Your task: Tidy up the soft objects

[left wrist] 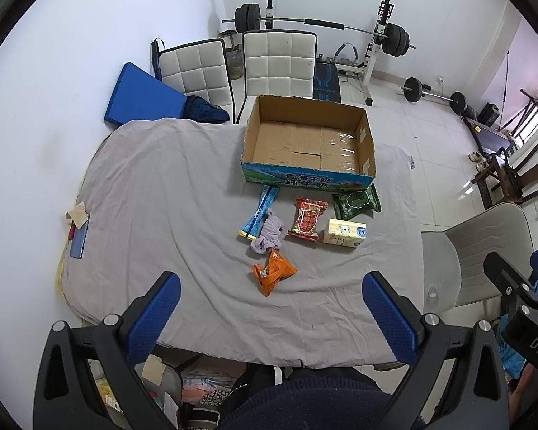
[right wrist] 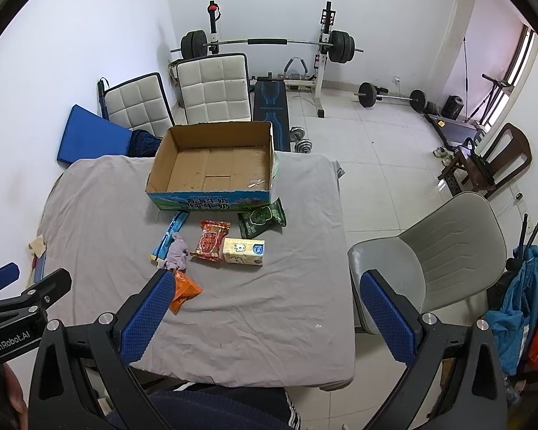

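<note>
An open, empty cardboard box stands at the far side of the grey-covered table. In front of it lie a blue packet, a lilac cloth, a red packet, a green packet, a yellow tissue pack and an orange packet. My left gripper is open and empty above the near table edge. My right gripper is open and empty, its left finger overlapping the orange packet.
Two white padded chairs stand behind the table, a grey chair at its right. A blue phone with a paper scrap lies at the table's left edge. Weight bench and barbells stand at the back.
</note>
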### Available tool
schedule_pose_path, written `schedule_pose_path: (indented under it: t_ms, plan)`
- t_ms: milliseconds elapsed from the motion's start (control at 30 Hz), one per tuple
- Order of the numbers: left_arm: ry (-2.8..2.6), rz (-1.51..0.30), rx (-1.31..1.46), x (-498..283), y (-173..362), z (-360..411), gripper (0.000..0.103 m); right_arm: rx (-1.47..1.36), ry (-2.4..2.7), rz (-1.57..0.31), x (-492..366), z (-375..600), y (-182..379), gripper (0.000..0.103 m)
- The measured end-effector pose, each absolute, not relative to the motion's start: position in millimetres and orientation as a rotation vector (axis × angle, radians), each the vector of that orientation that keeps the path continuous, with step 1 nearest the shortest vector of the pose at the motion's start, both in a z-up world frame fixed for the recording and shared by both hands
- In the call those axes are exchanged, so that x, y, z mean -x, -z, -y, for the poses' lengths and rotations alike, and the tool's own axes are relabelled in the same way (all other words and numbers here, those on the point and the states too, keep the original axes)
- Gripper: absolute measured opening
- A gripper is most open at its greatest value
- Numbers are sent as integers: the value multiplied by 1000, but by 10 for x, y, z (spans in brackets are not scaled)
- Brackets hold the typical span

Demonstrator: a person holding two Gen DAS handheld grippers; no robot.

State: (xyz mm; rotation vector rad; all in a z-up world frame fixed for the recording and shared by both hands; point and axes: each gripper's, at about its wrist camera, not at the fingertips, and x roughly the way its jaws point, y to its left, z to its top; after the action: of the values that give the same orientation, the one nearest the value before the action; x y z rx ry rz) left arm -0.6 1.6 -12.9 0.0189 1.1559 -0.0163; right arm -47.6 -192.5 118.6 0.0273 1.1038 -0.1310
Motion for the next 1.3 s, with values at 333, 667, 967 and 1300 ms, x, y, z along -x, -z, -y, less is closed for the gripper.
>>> schedule_pose_path:
  t_ms: [333, 667, 967, 1300]
  plan:
    - [19, -1150, -18, -17, 118, -29, 103, -24, 134, -1103, 474, 1912, -1180, 103]
    - [25, -1151, -15, -62, 90, -31, 103, -27, 134, -1105, 437, 1896, -1173, 103]
    - [20, -1145, -12, -96, 62, -49, 103, -31, 131, -1097, 438, 1896, -1197, 103]
    - [24, -1139, -5, -99, 43, -90, 103, -31, 134, -1088, 428, 1884, -1229, 103]
